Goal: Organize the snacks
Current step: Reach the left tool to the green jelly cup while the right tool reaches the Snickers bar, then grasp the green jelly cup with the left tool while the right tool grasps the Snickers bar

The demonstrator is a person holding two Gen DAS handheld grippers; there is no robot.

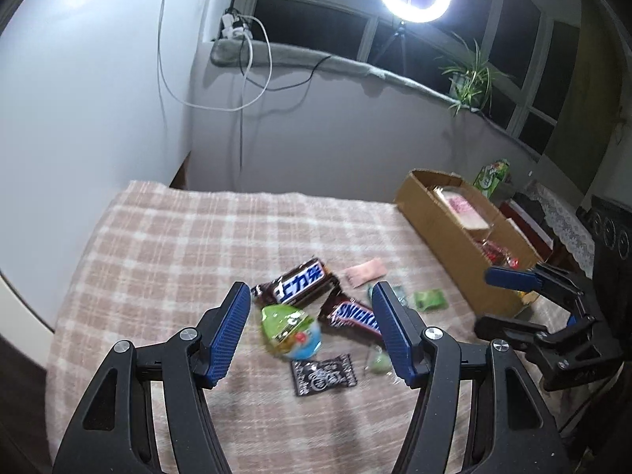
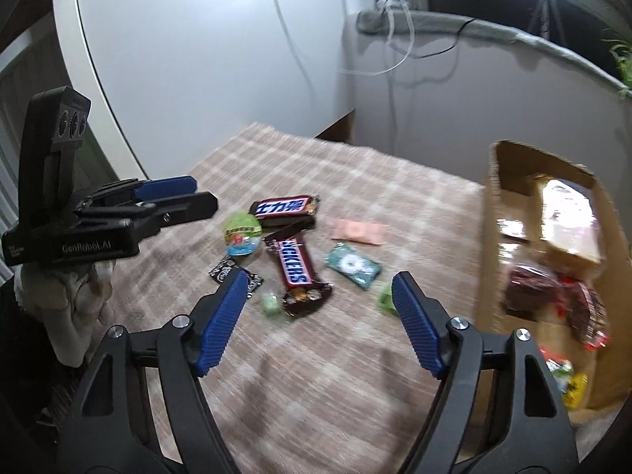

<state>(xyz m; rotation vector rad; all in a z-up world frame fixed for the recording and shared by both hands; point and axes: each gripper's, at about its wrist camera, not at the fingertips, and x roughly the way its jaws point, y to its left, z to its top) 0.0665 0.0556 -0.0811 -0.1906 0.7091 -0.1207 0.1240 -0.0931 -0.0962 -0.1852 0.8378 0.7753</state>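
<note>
two grippers hang with jaws wide apart and empty: the left gripper (image 1: 312,333) just above the green cup (image 1: 291,330), the right gripper (image 2: 318,318) nearer the chocolate bars (image 2: 294,262), with the cardboard box (image 2: 493,213) at its right.

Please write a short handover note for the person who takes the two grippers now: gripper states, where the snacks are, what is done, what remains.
Left gripper: open, empty, above the snack pile.
Right gripper: open, empty, near the pile.
On the pink checked blanket: two brown Snickers bars, green-and-blue round cup snack, black patterned sachet, teal packet, pink flat packet, small green candies.
Done: some red and pink packets lie in the brown cardboard box.
Left: move the rest into it.
</note>
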